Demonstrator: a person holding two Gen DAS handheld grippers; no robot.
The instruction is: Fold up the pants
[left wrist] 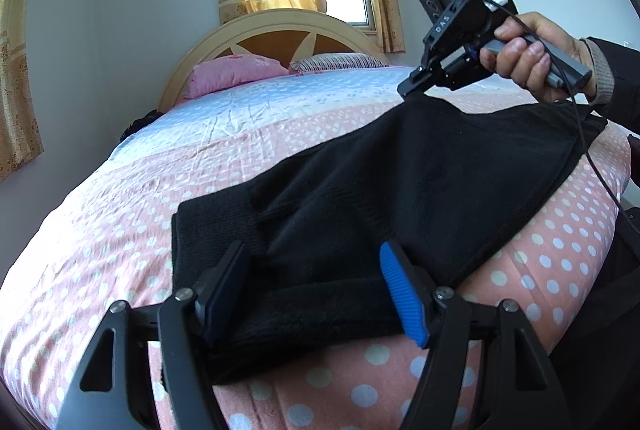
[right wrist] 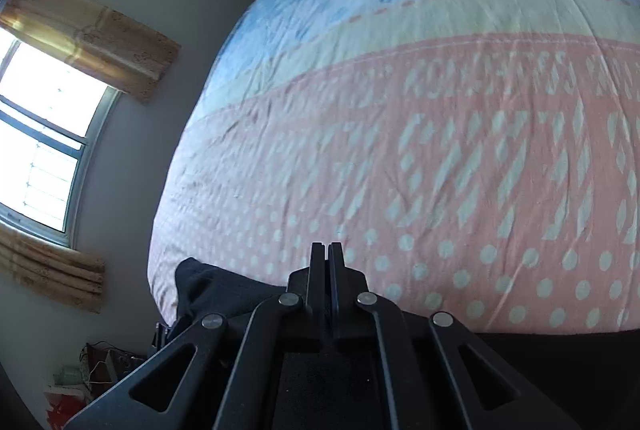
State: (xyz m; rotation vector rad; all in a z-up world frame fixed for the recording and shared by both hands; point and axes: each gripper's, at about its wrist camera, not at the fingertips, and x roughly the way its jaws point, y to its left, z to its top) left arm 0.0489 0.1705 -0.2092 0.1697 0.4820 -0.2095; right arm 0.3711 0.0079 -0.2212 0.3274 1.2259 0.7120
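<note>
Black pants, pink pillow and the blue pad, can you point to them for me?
black pants (left wrist: 400, 181): left wrist view, middle of the spread fabric.
pink pillow (left wrist: 232, 71): left wrist view, its top face by the headboard.
blue pad (left wrist: 400, 294): left wrist view, ribbed face on the left gripper.

Ahead of the left tongs (left wrist: 316, 290): the black knitted pants (left wrist: 360, 189) cover the near part of the pink polka-dot bed sheet (left wrist: 120, 209). Bare sheet left of the left tongs and far ahead, up to the pink pillow (left wrist: 236, 71) and striped pillow (left wrist: 340, 62) at the curved wooden headboard (left wrist: 272, 25). Right tongs (left wrist: 412, 85) and the holding hand (left wrist: 532, 57) block the ahead-right side. Ahead of the right tongs, open sheet (right wrist: 440, 149); wall and window (right wrist: 40, 133) to their left.
</note>
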